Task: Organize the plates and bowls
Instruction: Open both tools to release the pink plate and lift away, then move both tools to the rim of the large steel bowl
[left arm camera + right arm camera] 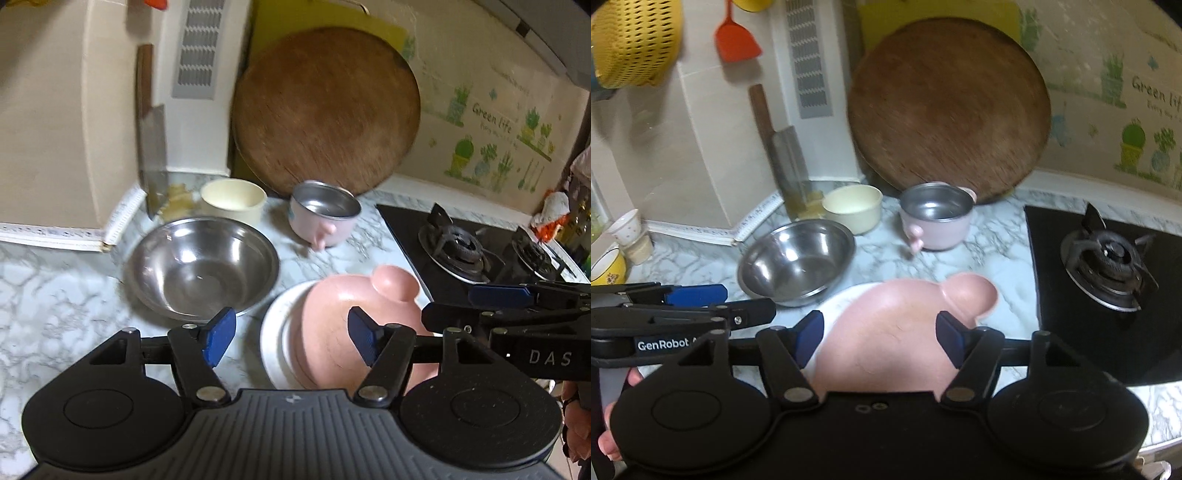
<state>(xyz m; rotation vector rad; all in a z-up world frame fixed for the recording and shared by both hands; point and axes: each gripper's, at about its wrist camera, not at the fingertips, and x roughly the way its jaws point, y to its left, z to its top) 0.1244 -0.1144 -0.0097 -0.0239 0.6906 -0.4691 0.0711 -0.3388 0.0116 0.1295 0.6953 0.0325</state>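
Left gripper [291, 339]: fingers [219, 338] spread wide, nothing held. Right gripper [881, 339]: fingers [809, 339] spread wide, nothing held. Pink plate [332, 325] on white plate [273, 332], on table [55, 295], below and between both finger pairs, untouched. Steel bowl [201, 267] just beyond left fingers. Cream bowl [232, 199], pink-handled pot [323, 214] farther ahead. Round cutting board [325, 110] leans on wall behind. Stove [461, 251] right of fingers.
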